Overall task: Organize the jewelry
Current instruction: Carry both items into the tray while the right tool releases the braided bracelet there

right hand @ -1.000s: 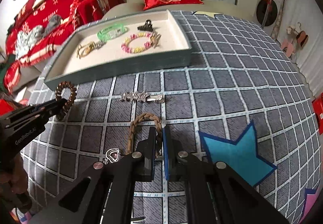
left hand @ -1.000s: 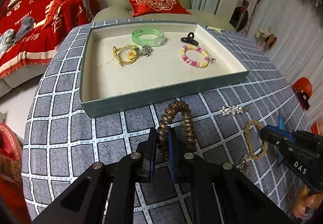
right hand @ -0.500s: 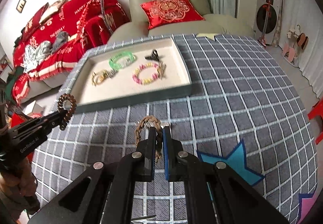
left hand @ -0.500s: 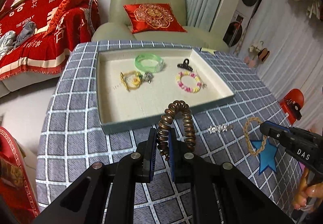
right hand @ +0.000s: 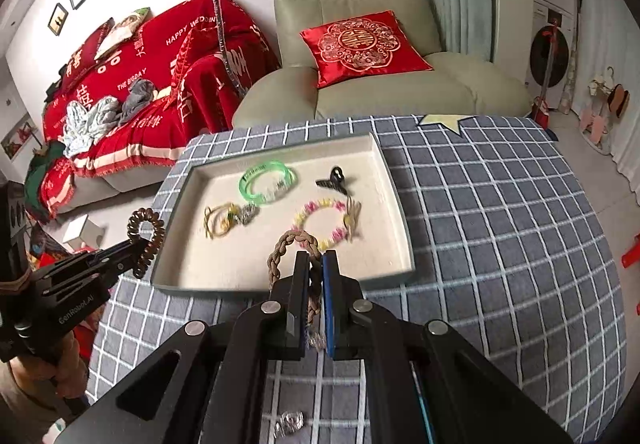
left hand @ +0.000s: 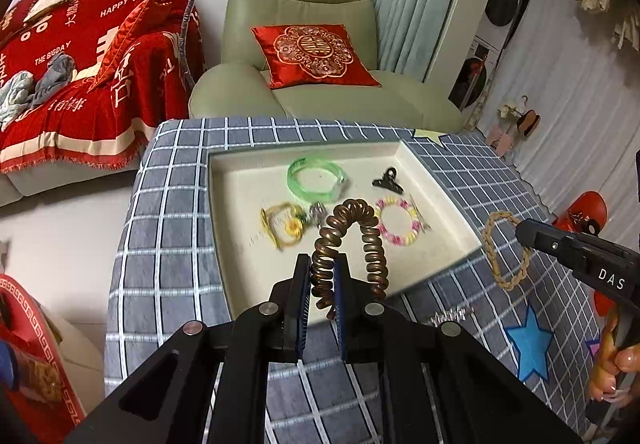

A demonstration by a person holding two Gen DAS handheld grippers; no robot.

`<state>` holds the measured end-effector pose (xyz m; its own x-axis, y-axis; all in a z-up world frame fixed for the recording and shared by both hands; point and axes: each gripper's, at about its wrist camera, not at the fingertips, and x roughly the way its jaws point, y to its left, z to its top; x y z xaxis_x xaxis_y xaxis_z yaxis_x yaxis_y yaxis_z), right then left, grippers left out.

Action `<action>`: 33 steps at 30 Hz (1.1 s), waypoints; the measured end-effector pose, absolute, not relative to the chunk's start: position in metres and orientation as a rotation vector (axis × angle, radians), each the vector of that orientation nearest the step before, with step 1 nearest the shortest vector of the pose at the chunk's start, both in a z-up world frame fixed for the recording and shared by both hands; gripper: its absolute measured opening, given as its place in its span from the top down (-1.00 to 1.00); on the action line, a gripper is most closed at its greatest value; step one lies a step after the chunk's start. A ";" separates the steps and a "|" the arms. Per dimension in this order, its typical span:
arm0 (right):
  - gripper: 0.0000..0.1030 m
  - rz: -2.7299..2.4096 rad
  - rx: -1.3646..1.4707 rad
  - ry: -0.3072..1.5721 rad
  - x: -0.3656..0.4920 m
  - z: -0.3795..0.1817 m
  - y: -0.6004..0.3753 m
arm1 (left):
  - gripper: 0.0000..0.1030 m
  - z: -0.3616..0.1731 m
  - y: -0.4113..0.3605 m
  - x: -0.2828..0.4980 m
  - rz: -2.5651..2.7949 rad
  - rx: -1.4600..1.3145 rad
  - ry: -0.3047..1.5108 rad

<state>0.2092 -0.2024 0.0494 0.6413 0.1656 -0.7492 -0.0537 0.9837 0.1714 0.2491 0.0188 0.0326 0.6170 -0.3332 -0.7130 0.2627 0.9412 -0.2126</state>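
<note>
While raised above tray (left hand: 448, 212), both grippers (left hand: 322, 284) (right hand: 316, 284) level.

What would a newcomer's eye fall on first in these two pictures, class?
First, the two lifted pieces: the left tongs grip a brown coil hair tie and the right tongs grip a braided bracelet, both raised near the tray. Next, the green bangle inside the tray, and the red cushion on the armchair behind.
</note>
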 end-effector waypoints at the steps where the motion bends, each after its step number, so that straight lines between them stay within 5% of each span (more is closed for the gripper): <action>1: 0.86 0.128 0.140 0.869 0.214 0.049 -0.202 | 0.47 0.033 0.018 0.256 -0.343 -0.093 0.843; 17: 0.86 0.136 0.178 0.956 0.314 0.000 -0.192 | 0.47 -0.012 0.004 0.336 -0.242 -0.061 0.951; 33: 0.86 0.099 0.192 1.024 0.325 -0.043 -0.198 | 0.47 -0.038 -0.025 0.341 -0.221 0.081 0.978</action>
